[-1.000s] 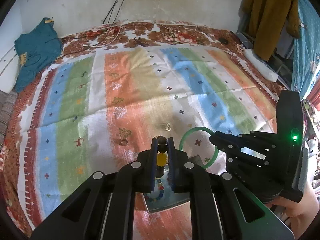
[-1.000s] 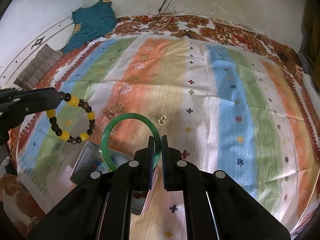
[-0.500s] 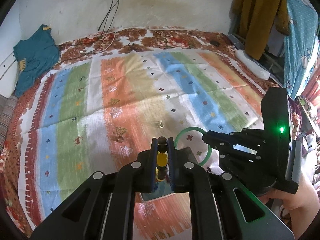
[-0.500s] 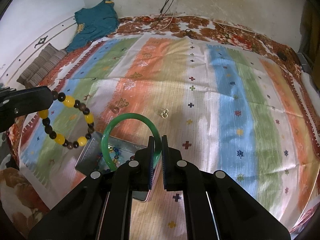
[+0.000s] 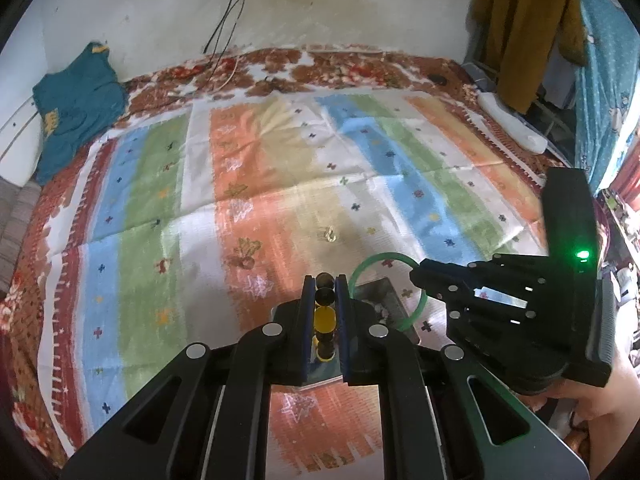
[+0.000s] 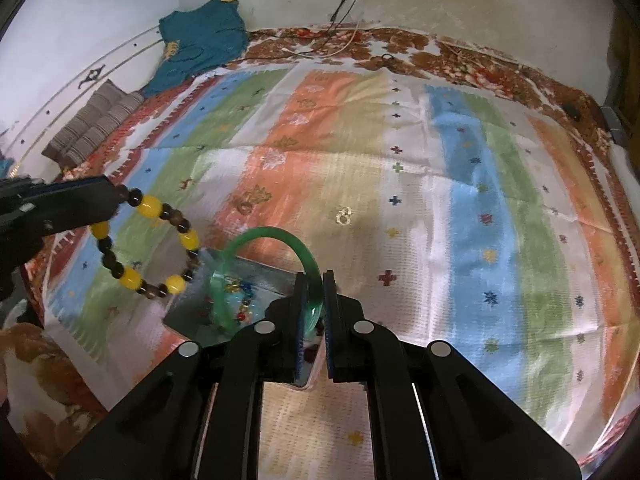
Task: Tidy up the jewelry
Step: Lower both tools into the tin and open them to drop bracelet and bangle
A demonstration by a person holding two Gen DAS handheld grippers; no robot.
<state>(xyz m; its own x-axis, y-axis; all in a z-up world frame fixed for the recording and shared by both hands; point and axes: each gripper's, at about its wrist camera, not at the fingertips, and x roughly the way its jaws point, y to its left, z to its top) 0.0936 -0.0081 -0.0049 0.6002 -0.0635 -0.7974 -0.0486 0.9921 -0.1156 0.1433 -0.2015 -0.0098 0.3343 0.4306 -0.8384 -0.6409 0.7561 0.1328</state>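
Observation:
My left gripper (image 5: 325, 280) is shut on a bracelet of yellow and dark beads (image 5: 324, 318); in the right wrist view this bracelet (image 6: 148, 204) hangs as a loop from the left gripper (image 6: 114, 195), just left of the tray. My right gripper (image 6: 315, 276) hovers over the small metal tray (image 6: 260, 268), its jaws opening. The green bangle (image 6: 276, 234) still stands between them, loose and blurred, its lower part dipping among coloured beads in the tray. In the left wrist view the bangle (image 5: 380, 257) arcs over the tray (image 5: 380, 286) beside the right gripper (image 5: 416, 274).
A small gold earring (image 6: 344, 216) and a ring (image 6: 243, 208) lie on the striped cloth beyond the tray. A teal garment (image 5: 76, 108) and cables sit at the far edge, a mustard garment (image 5: 520, 20) hangs at the right. A person's hand (image 5: 600, 400) holds the right gripper.
The right jaws have parted a little and the green bangle has tipped down into the tray. The left gripper with the bead bracelet has drifted nearer the tray.

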